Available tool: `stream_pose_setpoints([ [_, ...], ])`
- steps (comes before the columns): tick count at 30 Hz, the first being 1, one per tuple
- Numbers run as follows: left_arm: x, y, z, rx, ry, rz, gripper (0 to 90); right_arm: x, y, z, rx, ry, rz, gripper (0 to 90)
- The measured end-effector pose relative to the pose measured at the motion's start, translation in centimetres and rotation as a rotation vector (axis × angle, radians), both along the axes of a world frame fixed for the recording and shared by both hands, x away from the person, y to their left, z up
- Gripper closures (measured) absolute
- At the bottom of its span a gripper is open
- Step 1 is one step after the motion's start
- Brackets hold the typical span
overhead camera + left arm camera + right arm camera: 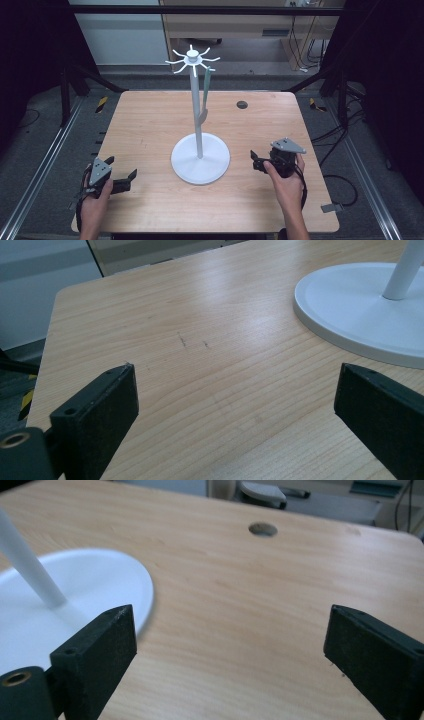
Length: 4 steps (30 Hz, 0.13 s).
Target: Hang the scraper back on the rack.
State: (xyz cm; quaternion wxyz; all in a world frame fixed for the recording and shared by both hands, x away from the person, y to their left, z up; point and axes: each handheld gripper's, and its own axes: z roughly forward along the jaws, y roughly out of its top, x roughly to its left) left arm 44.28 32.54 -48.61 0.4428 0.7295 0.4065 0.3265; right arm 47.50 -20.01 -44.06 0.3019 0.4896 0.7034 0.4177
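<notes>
A white stand [199,115] with a round base [200,159] and a crown of hooks [192,58] rises from the middle of the wooden table [150,130]. A grey-green utensil [205,95] hangs from one hook beside the pole. My left gripper [123,177] rests low at the front left, open, with bare wood between its jaws; the base [360,310] lies ahead to its right. My right gripper [255,162] is held at the front right, open and holding nothing, jaws wide apart, with the base [90,590] and pole [30,565] to its left.
A small round hole [242,104] sits in the table near the far right; it lies ahead of the right gripper [263,529]. Black frame posts and cables stand around the table, and a cabinet is behind it.
</notes>
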Motion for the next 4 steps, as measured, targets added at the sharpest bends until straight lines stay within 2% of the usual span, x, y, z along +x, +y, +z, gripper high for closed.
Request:
stream_pose_setpoints([
  [4,0.1,-0.1,0.0,-0.002,0.003,-0.005,3.5,-0.3,-0.1,-2.5,0.009,0.024,-0.038,9.5],
])
